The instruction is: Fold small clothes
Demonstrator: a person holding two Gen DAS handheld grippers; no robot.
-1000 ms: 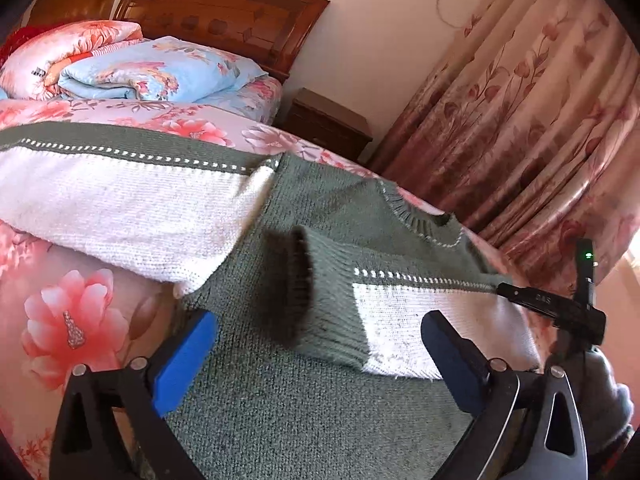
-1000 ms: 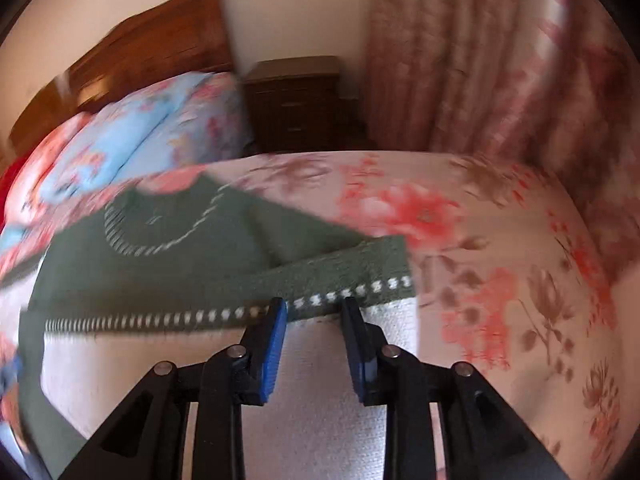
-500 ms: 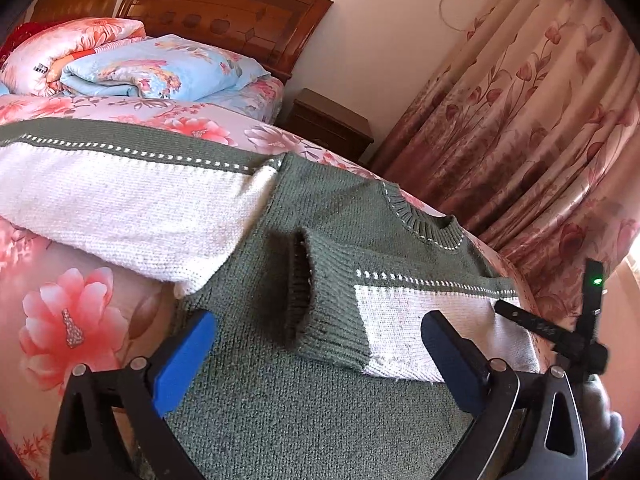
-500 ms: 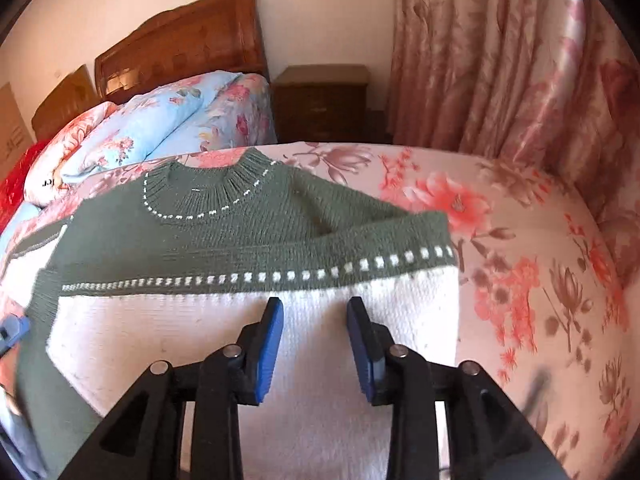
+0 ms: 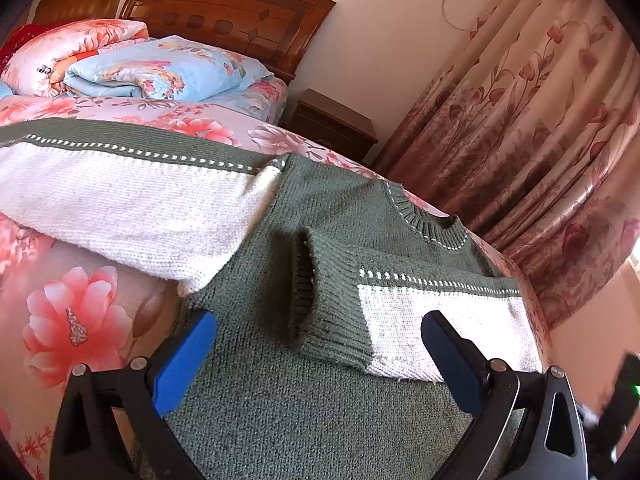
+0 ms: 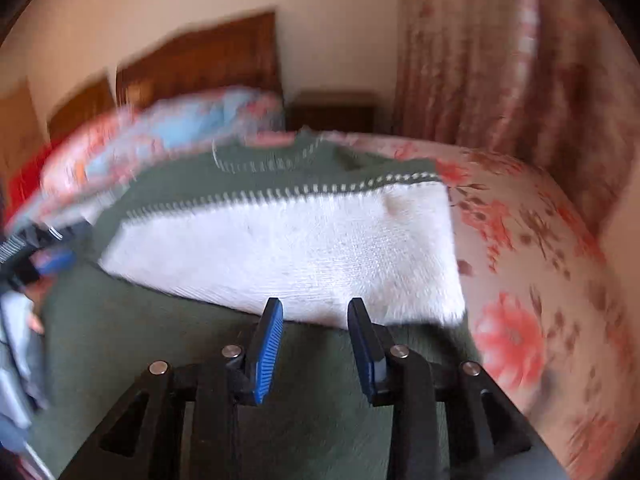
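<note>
2 sleeves tell you where the fold stands: your green and white sweater [image 5: 320,392] lies flat on the flowered bed [image 5: 76,320], collar toward the edge that faces the curtain [image 5: 532,120]. Its right sleeve [image 5: 404,316] is already folded in across the green body, the ribbed cuff lying open near the middle of the chest and the white panel running back to the shoulder at the curtain-side edge of the bed. Its left sleeve [image 5: 120,204] is stretched out flat toward the headboard [image 5: 224,12], white below and green above with a dotted line between. Your left gripper [image 5: 316,356] hangs just above the sweater body with its blue pads wide apart and nothing between them; whether the fingers touch the knit you cannot tell from this view. Your right gripper [image 6: 316,312] sits over the green body just short of the folded sleeve's lower white edge, its jaws partly apart, having just been opening, and no cloth is caught between the pads. That view is blurred, so fine contact cannot be read. Folded quilts [image 5: 160,68], 1 blue and 1 pink, are piled at the head of the bed against the headboard, and a dark wooden nightstand [image 5: 332,124] stands beside that corner, between the bed and the curtain.
</note>
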